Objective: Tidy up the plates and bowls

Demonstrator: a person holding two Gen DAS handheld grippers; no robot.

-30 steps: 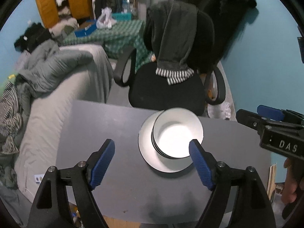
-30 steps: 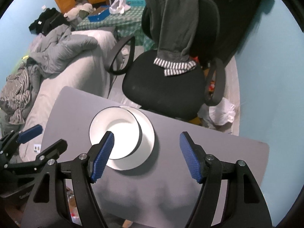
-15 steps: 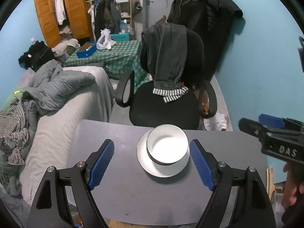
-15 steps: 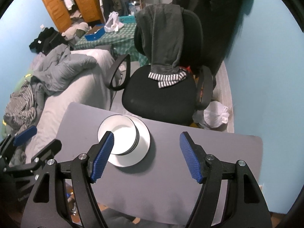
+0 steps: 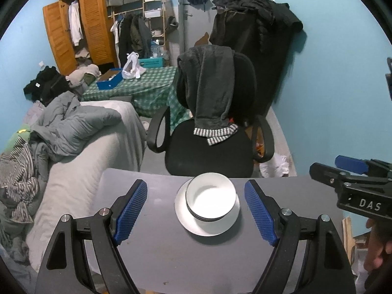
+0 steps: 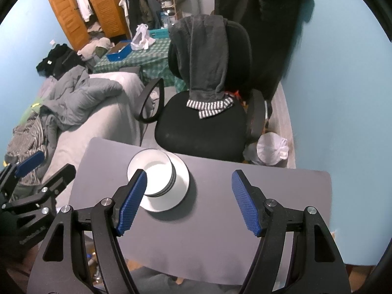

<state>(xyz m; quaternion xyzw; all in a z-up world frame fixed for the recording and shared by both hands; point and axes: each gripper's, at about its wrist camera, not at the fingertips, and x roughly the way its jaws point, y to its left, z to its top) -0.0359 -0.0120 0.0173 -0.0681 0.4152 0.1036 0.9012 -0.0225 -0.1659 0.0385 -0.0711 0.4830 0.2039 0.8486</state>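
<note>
A stack of white bowls [image 5: 210, 199] [image 6: 150, 173] sits on a white plate [image 5: 212, 227] [image 6: 180, 183] near the far edge of the grey table [image 5: 171, 264] [image 6: 220, 240]. My left gripper [image 5: 196, 210] hangs above the table, open, its blue pads wide apart either side of the stack and clear of it. My right gripper [image 6: 188, 201] is open too and holds nothing; its left pad overlaps the bowls only in the picture. The right gripper [image 5: 352, 178] shows at the right edge of the left wrist view, the left gripper [image 6: 31, 171] at the left edge of the right wrist view.
A black office chair [image 5: 210, 147] [image 6: 203, 127] draped with a grey garment stands just beyond the table's far edge. A grey sofa [image 5: 80, 152] heaped with clothes lies to the left. A blue wall [image 5: 330, 85] closes the right side.
Both grippers have risen and drawn back from the stack, so the bowls and plate look smaller and more of the room shows. Both stayed open; the stack has not moved.
</note>
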